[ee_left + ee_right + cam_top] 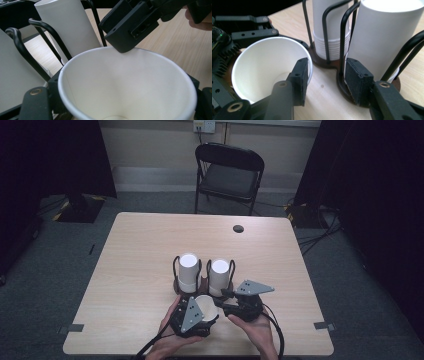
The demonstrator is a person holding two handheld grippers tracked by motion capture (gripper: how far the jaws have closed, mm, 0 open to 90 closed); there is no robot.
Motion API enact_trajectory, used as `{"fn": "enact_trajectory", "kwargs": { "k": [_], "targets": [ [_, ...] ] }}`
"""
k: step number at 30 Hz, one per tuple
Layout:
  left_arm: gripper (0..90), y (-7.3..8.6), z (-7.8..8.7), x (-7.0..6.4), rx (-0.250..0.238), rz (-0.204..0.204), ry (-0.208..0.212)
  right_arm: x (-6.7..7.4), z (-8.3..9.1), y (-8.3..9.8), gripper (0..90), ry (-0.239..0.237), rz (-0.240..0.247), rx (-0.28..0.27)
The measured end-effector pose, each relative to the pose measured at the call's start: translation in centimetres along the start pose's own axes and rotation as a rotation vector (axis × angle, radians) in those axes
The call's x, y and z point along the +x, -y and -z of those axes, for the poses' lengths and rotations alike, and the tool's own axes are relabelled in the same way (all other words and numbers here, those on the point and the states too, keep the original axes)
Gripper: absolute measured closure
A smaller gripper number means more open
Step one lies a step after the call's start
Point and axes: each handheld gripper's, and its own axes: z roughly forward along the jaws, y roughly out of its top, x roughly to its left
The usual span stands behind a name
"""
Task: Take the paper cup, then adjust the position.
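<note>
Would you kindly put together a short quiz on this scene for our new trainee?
1. True or false: the left gripper holds a cup mouth up.
2. The jaws of the right gripper are: A) clamped on a stack, B) open, C) shut on nothing.
3. How many cup stacks stand in wire holders on the table?
Key: 1 true; 2 B; 3 two.
</note>
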Motion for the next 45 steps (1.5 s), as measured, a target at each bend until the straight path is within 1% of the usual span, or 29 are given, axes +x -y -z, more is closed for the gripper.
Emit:
{"fn": "enact_trajectory", "kwargs": {
  "k": [1,3,7,9,10,12,13,14,15,17,20,22,23,24,26,27,29,30,31,32,35,36,37,38,40,41,44,45],
  "targets": [
    [21.9,0.0,0.0,0.1,-0.001,0.001,-0.003,0.0,0.1,0.1,52.7,0.001,-0.002,-0.011],
    [21.8,0.2,0.1,0.2,-0.005,0.018,-0.007,0.0,0.3,0.2,51.9,0.024,0.001,-0.026],
    [21.9,0.6,0.6,0.8,-0.03,0.075,-0.008,-0.4,0.7,0.8,49.9,0.047,-0.025,-0.054],
    [21.8,0.8,0.9,1.1,-0.034,0.089,-0.009,-0.6,0.9,1.1,48.9,0.058,-0.03,-0.066],
    [21.8,0.9,1.0,1.3,-0.04,0.096,-0.008,-0.7,0.9,1.2,48.6,0.061,-0.033,-0.069],
    [21.7,1.0,1.3,1.6,-0.031,0.093,-0.02,-0.9,1.1,1.5,47.8,0.069,-0.046,-0.072],
    [21.7,1.0,1.4,1.7,-0.033,0.098,-0.024,-1.0,1.2,1.6,47.1,0.069,-0.052,-0.075],
    [21.6,1.1,1.5,1.8,-0.039,0.108,-0.023,-1.1,1.2,1.7,46.1,0.075,-0.06,-0.078],
    [21.5,1.1,1.7,2.0,-0.038,0.107,-0.018,-1.2,1.3,1.8,45.7,0.084,-0.065,-0.086],
    [21.5,1.1,2.1,2.2,-0.039,0.12,-0.027,-1.4,1.5,2.1,44.3,0.098,-0.076,-0.103],
    [21.5,1.3,2.7,2.8,-0.058,0.145,-0.037,-1.8,1.9,2.5,42.7,0.126,-0.09,-0.123],
    [21.5,1.4,3.1,3.2,-0.06,0.151,-0.054,-2.0,2.1,2.8,41.3,0.151,-0.098,-0.139],
    [21.5,1.5,3.3,3.5,-0.061,0.153,-0.07,-2.2,2.2,3.0,39.9,0.164,-0.098,-0.147],
    [21.5,1.6,3.5,3.7,-0.064,0.156,-0.077,-2.3,2.2,3.2,38.6,0.186,-0.099,-0.162],
    [21.1,1.8,3.9,4.3,-0.075,0.167,-0.103,-2.5,2.3,3.5,37.6,0.197,-0.104,-0.171],
    [21.1,1.9,4.1,4.6,-0.074,0.17,-0.116,-2.6,2.4,3.7,35.7,0.209,-0.106,-0.181],
    [21.1,2.0,4.4,5.3,-0.074,0.182,-0.134,-2.9,2.5,4.0,35.3,0.229,-0.113,-0.192],
    [21.1,2.0,4.6,5.6,-0.079,0.186,-0.146,-3.1,2.5,4.2,35.3,0.243,-0.122,-0.19],
    [21.2,2.0,4.7,5.9,-0.079,0.183,-0.155,-3.4,2.5,4.4,34.9,0.259,-0.14,-0.178],
    [21.2,1.9,4.9,6.1,-0.082,0.18,-0.167,-3.7,2.5,4.7,34.4,0.267,-0.163,-0.18],
    [21.2,1.8,5.3,7.0,-0.088,0.184,-0.194,-4.6,2.7,5.7,34.0,0.291,-0.204,-0.206],
    [21.2,1.8,5.4,7.3,-0.094,0.195,-0.203,-4.7,2.7,5.9,34.0,0.303,-0.213,-0.209],
    [21.2,1.9,5.5,7.6,-0.094,0.196,-0.21,-4.9,2.8,6.1,33.9,0.314,-0.218,-0.216],
    [21.2,1.9,5.6,7.9,-0.101,0.209,-0.221,-5.0,2.8,6.2,33.5,0.321,-0.219,-0.219],
    [21.2,2.0,5.7,8.5,-0.105,0.22,-0.22,-5.3,2.9,6.4,32.9,0.345,-0.215,-0.225],
    [21.2,2.0,5.7,8.7,-0.103,0.216,-0.225,-5.4,2.9,6.5,32.7,0.351,-0.214,-0.232],
    [21.2,2.2,5.6,9.5,-0.106,0.242,-0.253,-5.5,2.9,6.6,31.5,0.371,-0.222,-0.243],
    [21.2,2.3,5.6,9.9,-0.106,0.237,-0.247,-5.5,2.8,6.7,31.1,0.377,-0.221,-0.243]
  ]
}}
